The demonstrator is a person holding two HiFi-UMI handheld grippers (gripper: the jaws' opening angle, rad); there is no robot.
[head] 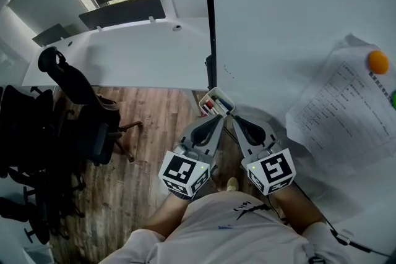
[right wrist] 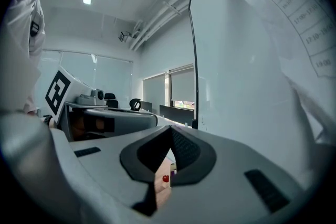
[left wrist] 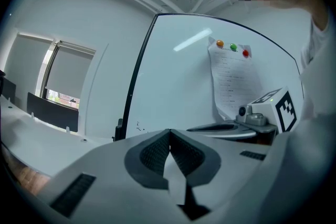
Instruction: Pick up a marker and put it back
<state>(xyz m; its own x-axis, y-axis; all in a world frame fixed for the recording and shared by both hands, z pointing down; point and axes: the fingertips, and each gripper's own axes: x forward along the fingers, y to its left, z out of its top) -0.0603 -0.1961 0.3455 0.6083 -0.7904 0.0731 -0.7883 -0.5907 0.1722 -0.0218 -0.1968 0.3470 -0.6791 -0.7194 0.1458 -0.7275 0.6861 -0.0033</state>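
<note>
Markers lie in a small tray at the lower end of the whiteboard's dark left edge, in the head view. The left hand-held gripper and the right hand-held gripper sit side by side just beside the tray's near end, tips toward it, neither touching a marker. A printed sheet hangs on the board's right part under an orange magnet. A black office chair stands on the wooden floor to the left. In the left gripper view, the jaws are pressed together at the tips with nothing between them. The board, the sheet and three magnets stand beyond, and the other tool is at the right. In the right gripper view, the jaws also meet at the tips and hold nothing. Through the slit below them a small red tip shows, too small to tell more.
</note>
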